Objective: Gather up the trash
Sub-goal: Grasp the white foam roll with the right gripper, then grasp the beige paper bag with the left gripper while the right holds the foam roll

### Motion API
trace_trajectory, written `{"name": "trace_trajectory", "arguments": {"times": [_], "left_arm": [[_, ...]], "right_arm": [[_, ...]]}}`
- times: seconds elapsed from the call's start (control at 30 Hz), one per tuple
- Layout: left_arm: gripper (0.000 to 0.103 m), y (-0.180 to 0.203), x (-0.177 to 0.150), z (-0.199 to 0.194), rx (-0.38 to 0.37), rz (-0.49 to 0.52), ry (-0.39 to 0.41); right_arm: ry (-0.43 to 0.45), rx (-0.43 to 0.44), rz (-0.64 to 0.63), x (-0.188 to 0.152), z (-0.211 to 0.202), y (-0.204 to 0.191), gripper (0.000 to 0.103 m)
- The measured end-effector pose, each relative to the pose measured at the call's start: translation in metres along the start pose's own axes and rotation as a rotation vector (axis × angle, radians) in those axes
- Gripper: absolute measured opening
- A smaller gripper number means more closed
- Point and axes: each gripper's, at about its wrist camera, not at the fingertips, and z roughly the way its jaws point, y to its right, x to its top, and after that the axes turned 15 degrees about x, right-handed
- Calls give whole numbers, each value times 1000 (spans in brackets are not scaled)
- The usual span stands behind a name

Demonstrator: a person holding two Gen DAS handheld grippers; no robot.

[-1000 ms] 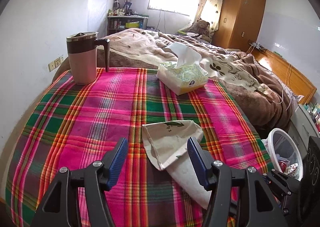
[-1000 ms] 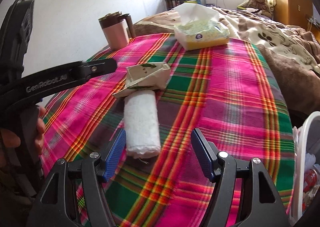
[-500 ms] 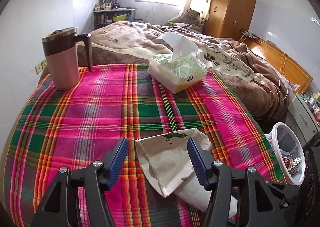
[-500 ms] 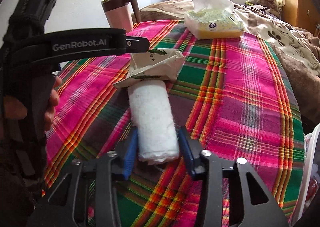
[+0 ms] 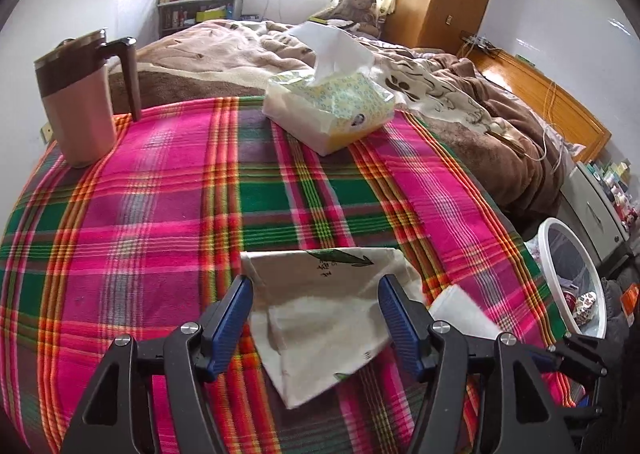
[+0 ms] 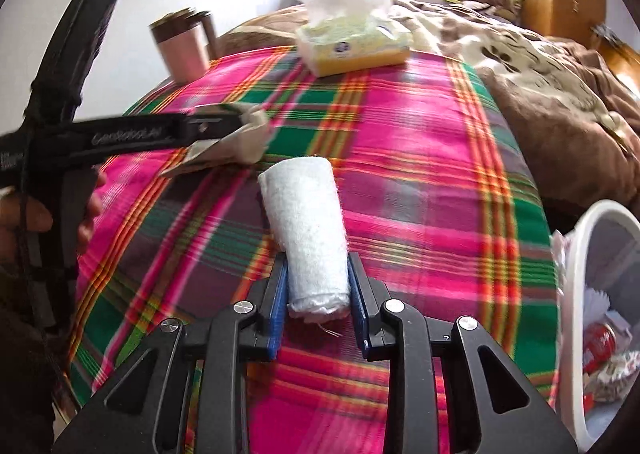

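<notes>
1. Tablecloth (image 5: 168, 214), plaid in pink and green, spread over the whole work surface; bed with rumpled blankets behind it.
2. White bin (image 6: 600, 238) off the right edge of the table, already holding scraps; likely the destination for the trash.
3. Tissue pack (image 5: 328, 106) and pink mug (image 5: 80, 110) at the far side, well apart from both tools; probably not trash.
4. Paper wrapper (image 5: 320, 294) lying flat near the front edge, between the fingers of the left gripper (image 5: 314, 318); jaws opening, pads not pressing on it.
5. White rolled tissue (image 6: 308, 230) just beside the wrapper, near end clamped in the right gripper (image 6: 317, 286), jaws closed on it.
6. Risks: soft roll squeezed only at its tip, so could sag, unroll or slip out on the swing toward the bin; flat wrapper could slide on the cloth or snag fabric if pinched too low.
</notes>
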Motion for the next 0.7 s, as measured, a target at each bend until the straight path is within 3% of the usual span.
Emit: {"name": "trace_trajectory", "arguments": {"times": [0.2, 0.57, 0.63, 0.7], "left_arm": [[65, 12, -10, -2, 1, 52, 7], [68, 8, -22, -1, -7, -7, 10], [79, 6, -20, 1, 13, -24, 5], [84, 8, -22, 7, 23, -17, -15]], "right_arm": [[20, -25, 40, -4, -7, 14, 29], [33, -24, 57, -10, -13, 20, 29], [33, -24, 56, -10, -14, 20, 29], [34, -24, 54, -11, -14, 20, 29]]}}
